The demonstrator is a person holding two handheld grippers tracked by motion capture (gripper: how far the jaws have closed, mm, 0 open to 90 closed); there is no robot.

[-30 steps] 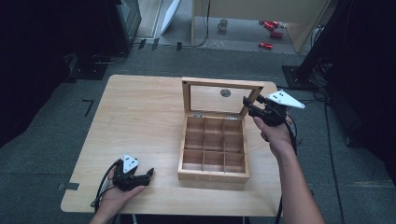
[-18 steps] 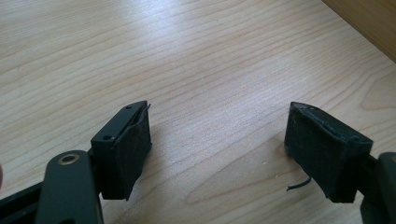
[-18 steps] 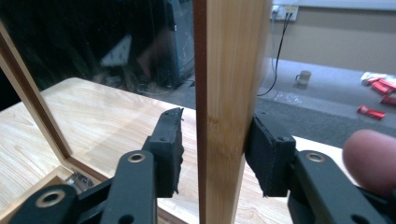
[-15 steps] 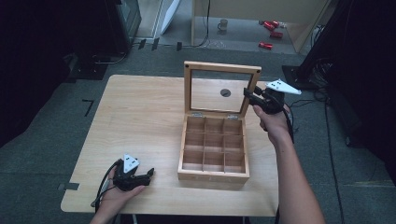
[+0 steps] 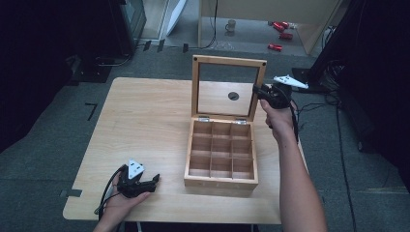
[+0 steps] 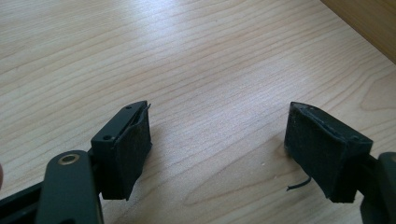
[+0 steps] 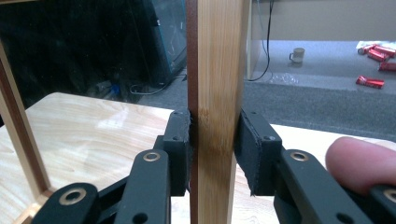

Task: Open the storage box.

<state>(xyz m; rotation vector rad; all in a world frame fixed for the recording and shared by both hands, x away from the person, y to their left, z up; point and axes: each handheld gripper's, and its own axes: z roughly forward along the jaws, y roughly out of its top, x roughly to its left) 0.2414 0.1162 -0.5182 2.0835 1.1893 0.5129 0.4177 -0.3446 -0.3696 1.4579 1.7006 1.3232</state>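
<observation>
While the wooden box (image 5: 221,152) stood on the right half of the surface (image 5: 145,125), its framed lid (image 5: 228,87) was raised upright on the hinges at the box's far edge. The right claw (image 5: 258,92) pinched the lid's right-hand rail about midway up; in the right gripper view the two black pads (image 7: 180,151) pressed against opposite faces of the wooden rail (image 7: 215,107), with a fingertip (image 7: 362,163) visible at lower right. The right hand (image 5: 278,113) reached in along the box's right side, and a grey three-cornered plate (image 5: 289,81) sat on top of that claw. The box interior was divided by thin partitions into a three-by-three grid of compartments, all open to view from above. A dark round spot (image 5: 233,95) on the surface showed through the lid's frame.

The left claw (image 5: 153,180) lay near the front left corner of the surface, held in the left hand (image 5: 121,200), well apart from the box. Its jaws stood spread wide with nothing between them; in the left gripper view, bare wood grain filled the gap between the two pads (image 6: 133,149). A mug (image 5: 231,25) and several red items (image 5: 279,35) lay on the floor beyond the surface.
</observation>
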